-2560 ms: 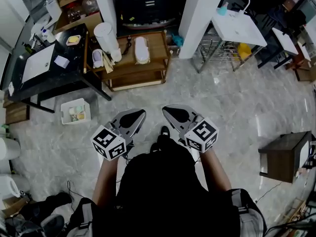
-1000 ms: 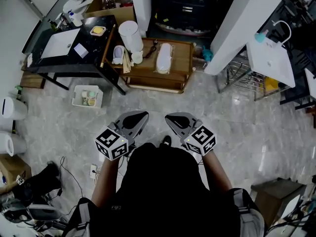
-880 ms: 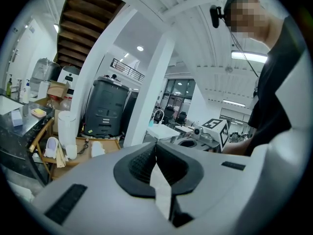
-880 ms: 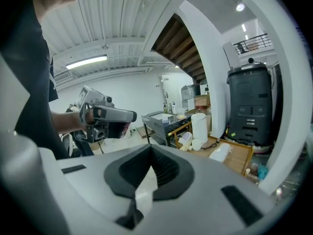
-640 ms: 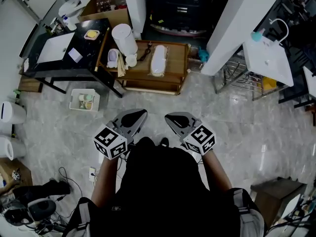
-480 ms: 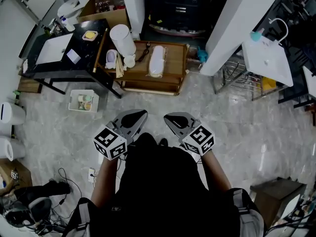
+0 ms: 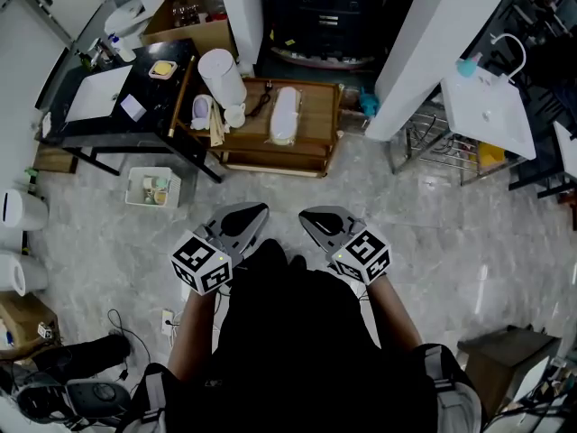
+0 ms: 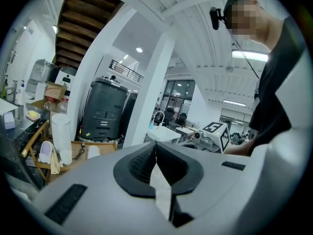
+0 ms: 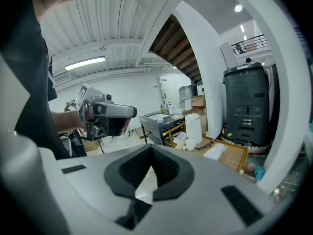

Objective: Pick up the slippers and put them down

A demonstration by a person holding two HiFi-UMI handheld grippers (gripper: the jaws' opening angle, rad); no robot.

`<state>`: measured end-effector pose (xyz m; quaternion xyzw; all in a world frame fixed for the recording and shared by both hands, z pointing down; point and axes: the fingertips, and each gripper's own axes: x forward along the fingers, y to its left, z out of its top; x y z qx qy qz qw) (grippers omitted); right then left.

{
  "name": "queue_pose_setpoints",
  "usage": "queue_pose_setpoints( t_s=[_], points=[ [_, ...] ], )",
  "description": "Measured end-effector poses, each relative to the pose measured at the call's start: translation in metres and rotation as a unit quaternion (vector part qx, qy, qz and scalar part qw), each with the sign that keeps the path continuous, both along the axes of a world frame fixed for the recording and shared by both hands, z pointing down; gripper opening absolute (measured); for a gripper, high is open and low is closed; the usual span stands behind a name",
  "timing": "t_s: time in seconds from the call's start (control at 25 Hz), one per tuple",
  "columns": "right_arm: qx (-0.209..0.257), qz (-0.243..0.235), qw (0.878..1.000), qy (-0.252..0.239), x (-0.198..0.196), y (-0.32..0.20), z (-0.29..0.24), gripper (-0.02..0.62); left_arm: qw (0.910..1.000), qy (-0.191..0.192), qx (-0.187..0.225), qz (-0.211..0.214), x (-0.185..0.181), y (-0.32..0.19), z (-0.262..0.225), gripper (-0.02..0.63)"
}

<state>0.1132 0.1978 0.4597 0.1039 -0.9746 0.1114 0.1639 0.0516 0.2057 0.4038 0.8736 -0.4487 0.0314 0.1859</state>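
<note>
The white slippers [image 7: 284, 115] are lying on the low wooden table [image 7: 321, 120], well ahead of you. A tall white cylindrical container [image 7: 221, 75] and a black metal table [image 7: 117, 129] are standing to its left, a white pillar [image 7: 424, 43] to its right. Bare marble floor [image 7: 297, 188] is lying between. You are holding the left gripper [image 7: 263, 209] and the right gripper [image 7: 303, 214] at your waist, jaws pressed together on nothing.

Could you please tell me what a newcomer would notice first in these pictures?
The left gripper and right gripper stand out first, both shut and empty, side by side over the marble floor in front of the person. Ahead of them a low wooden shelf carries a white slipper.
</note>
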Motion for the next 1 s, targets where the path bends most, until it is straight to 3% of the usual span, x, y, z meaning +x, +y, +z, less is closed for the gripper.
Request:
queue_pose_setpoints(
  t_s=[1.0],
  points=[
    [-0.007,-0.007,1.000,0.018,-0.013,-0.020,0.013,0.008,0.9997,0.016,-0.010,-0.017,-0.020,-0.025,0.017,0.012]
  ],
)
